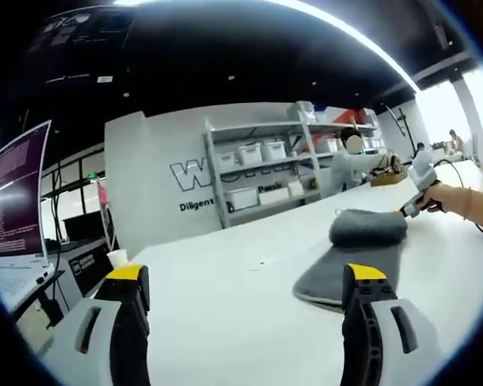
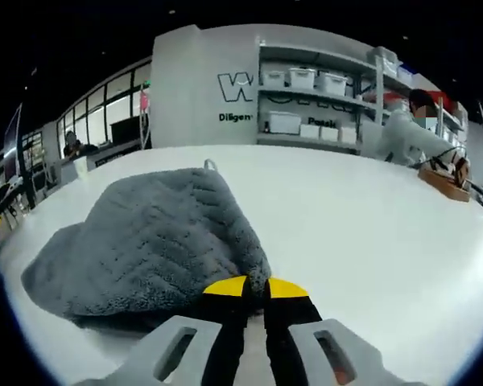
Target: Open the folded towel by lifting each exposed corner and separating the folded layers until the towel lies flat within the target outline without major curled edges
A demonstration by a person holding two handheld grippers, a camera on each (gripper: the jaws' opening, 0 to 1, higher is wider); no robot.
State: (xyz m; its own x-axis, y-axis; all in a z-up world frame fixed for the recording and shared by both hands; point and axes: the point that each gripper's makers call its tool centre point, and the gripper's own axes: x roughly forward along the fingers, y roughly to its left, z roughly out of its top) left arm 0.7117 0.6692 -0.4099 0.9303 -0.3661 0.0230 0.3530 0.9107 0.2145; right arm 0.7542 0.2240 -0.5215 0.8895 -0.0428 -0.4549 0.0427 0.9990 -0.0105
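White table carries everything. Grey towel lies on it, still partly folded: upper layer bunched into a hump over a flat bottom layer. Right gripper at the towel's near edge, fingers pressed almost together, pinching the towel edge. Left gripper above bare table just beside the towel, fingers wide apart, holding nothing.

My grippers: light grey moulded fingers with slotted cutouts, black inner faces, and yellow tips.
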